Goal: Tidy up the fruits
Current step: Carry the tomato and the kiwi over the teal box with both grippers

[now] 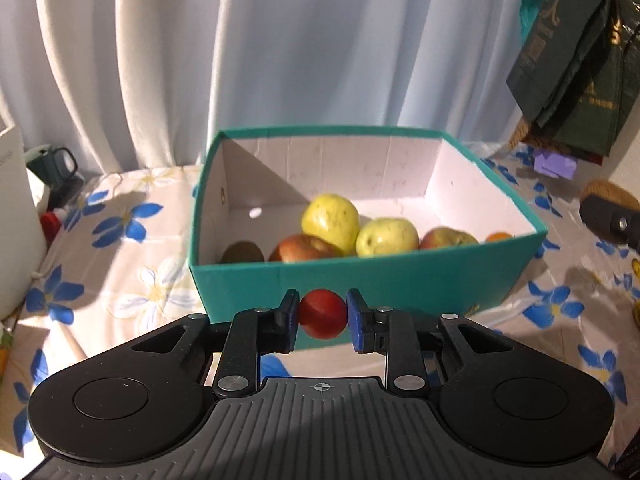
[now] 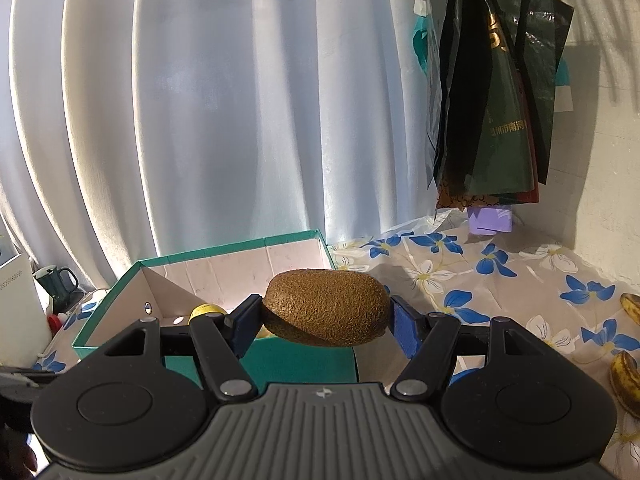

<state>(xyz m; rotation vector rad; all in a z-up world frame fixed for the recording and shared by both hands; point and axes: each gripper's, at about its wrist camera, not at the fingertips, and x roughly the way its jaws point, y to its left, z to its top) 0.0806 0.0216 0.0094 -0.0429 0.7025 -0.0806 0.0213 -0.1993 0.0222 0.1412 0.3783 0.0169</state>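
A teal box (image 1: pixel 360 280) with a white inside stands on the flowered tablecloth. It holds two yellow apples (image 1: pixel 331 220), two reddish apples (image 1: pixel 304 248), a kiwi (image 1: pixel 243 252) and an orange fruit (image 1: pixel 499 236). My left gripper (image 1: pixel 323 314) is shut on a small red tomato (image 1: pixel 323 313), just in front of the box's near wall. My right gripper (image 2: pixel 326 320) is shut on a brown kiwi (image 2: pixel 326 308), held above the box (image 2: pixel 120 320) near its right corner. The right gripper with its kiwi also shows at the right edge of the left wrist view (image 1: pixel 610 208).
Spotted bananas (image 2: pixel 624 376) lie on the cloth at the right. Dark bags (image 2: pixel 492 80) hang at the back right above a purple box (image 2: pixel 490 219). A green mug (image 1: pixel 56 168) and a white appliance (image 1: pixel 16 220) stand at the left. Curtains hang behind.
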